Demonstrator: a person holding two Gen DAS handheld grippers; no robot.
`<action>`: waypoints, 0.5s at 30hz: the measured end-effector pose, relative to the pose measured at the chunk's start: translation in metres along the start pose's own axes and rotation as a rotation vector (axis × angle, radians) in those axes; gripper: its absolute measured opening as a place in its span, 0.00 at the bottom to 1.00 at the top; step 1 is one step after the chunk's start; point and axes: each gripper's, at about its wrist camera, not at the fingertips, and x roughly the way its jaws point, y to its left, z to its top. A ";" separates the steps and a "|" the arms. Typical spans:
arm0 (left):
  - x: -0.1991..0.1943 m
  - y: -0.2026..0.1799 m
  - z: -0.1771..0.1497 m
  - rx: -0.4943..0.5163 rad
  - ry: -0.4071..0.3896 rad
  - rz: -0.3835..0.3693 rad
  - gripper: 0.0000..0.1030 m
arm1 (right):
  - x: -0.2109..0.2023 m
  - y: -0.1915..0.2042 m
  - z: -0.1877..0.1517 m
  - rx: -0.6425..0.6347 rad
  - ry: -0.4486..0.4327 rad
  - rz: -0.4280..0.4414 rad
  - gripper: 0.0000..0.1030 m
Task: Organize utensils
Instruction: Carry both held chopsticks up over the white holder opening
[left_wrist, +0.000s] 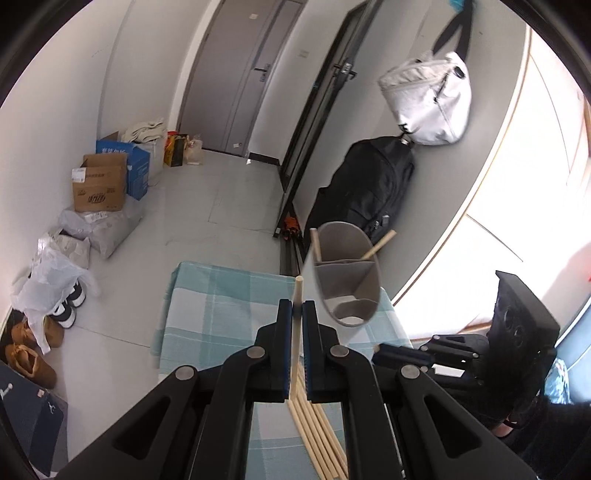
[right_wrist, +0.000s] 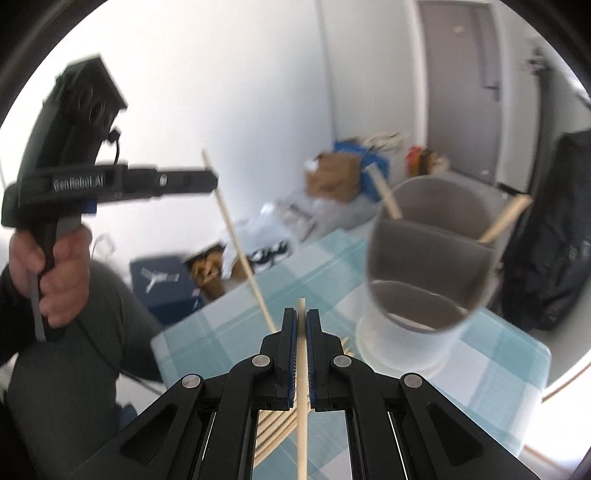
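We hold one pale wooden chopstick in each claw. Our left claw (left_wrist: 297, 308) is clamped on a chopstick (left_wrist: 298, 291) that runs along the claw's own line, its tip poking out just past the pads. Our right claw (right_wrist: 301, 317) is clamped the same way on a second pale wooden chopstick (right_wrist: 302, 387), its long axis also in line with the jaws and its tip just clear of them.

The target, as we judge it, is the grey oval plastic utensil holder with inner dividers (left_wrist: 347, 273), standing on the bench covered by a teal-and-white checked cloth (left_wrist: 221, 295). From the left claw it lies ahead and slightly to the right; from the right claw it lies ahead and to the right, higher in view. Neither claw is plainly the nearer.

The holder's rear compartment already has two chopsticks, one leaning at the left (left_wrist: 314, 243) and one at the right (left_wrist: 378, 243). Its front compartments look empty. More loose chopsticks (left_wrist: 317, 435) lie in a bunch on the cloth beneath the claws.

Each stick will probably need tipping more upright before it drops in.
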 end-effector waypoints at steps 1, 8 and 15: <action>-0.001 -0.004 0.000 0.008 0.003 0.002 0.01 | -0.005 -0.002 -0.002 0.025 -0.019 -0.014 0.04; -0.007 -0.032 0.010 0.055 0.021 0.018 0.01 | -0.044 -0.020 0.000 0.168 -0.164 -0.047 0.04; -0.011 -0.053 0.029 0.076 0.035 -0.002 0.01 | -0.081 -0.024 0.017 0.180 -0.285 -0.072 0.04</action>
